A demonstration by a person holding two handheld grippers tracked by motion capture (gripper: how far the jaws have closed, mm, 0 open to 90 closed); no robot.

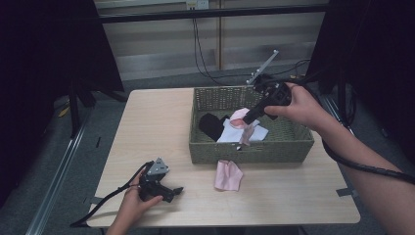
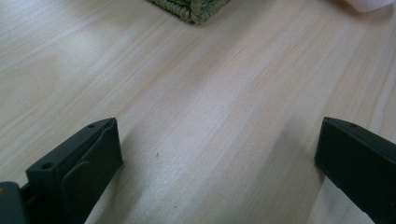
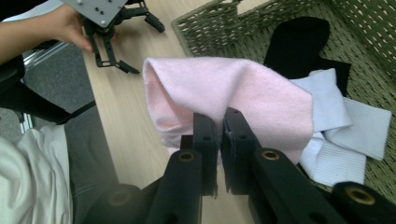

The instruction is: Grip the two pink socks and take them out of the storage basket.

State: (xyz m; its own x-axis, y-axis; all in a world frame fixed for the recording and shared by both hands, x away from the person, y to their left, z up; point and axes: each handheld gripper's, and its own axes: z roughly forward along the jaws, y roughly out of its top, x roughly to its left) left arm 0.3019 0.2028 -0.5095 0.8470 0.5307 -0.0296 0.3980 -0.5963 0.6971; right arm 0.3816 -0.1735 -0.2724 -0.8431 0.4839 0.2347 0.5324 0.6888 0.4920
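Your right claw grips a pink sock hanging lengthwise above the basket, whose front wall separates it from the other pink sock on the bench, nearer your open left claw.

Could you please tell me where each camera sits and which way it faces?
High view: above the person's side, facing forward and down on the table and basket; both forearms show.
Left gripper view: on the left gripper, low over the table; its open jaws show.
Right gripper view: on the right gripper, above the basket, its jaws shut on a pink sock.
All three share the basket.
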